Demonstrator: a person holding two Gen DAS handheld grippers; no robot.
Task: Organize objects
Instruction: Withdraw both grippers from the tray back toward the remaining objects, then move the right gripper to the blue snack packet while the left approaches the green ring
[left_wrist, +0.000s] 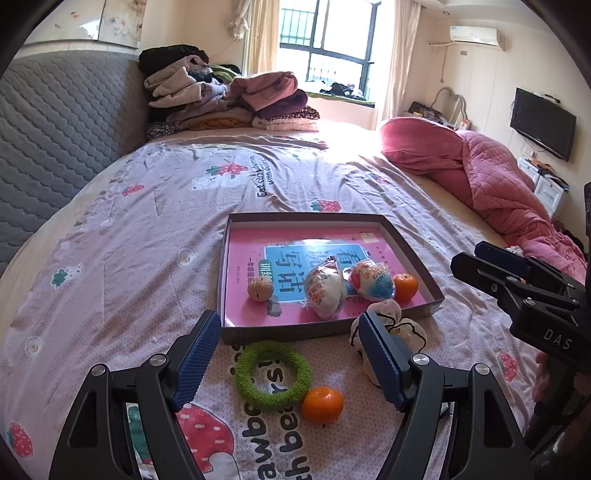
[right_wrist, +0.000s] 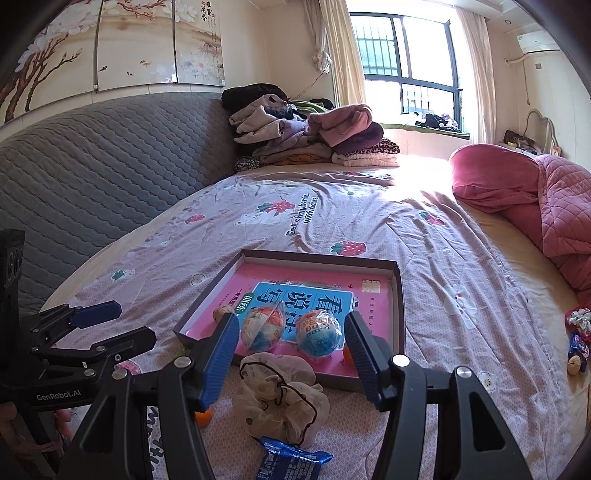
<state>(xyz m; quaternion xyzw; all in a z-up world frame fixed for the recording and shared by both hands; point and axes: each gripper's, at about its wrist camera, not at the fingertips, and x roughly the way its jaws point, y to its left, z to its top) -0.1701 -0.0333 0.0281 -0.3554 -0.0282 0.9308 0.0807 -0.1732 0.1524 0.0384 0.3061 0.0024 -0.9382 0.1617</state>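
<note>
A shallow cardboard box (left_wrist: 236, 221) (right_wrist: 398, 295) lined in pink lies on the bed. Inside it are two wrapped toy eggs (left_wrist: 325, 291) (right_wrist: 318, 332), a walnut (left_wrist: 260, 289) and a small orange (left_wrist: 405, 286). In front of the box lie a green ring (left_wrist: 273, 373), another orange (left_wrist: 322, 404), a cream scrunchie (left_wrist: 406, 328) (right_wrist: 280, 398) and a blue wrapper (right_wrist: 288, 459). My left gripper (left_wrist: 288, 347) is open above the green ring. My right gripper (right_wrist: 291, 347) is open over the scrunchie, with nothing between its fingers.
A pile of folded clothes (left_wrist: 229, 99) sits at the bed's far end, against a grey padded headboard (left_wrist: 62, 129). A pink quilt (left_wrist: 498, 184) lies along the right side. Small items (right_wrist: 578, 339) rest near the right edge.
</note>
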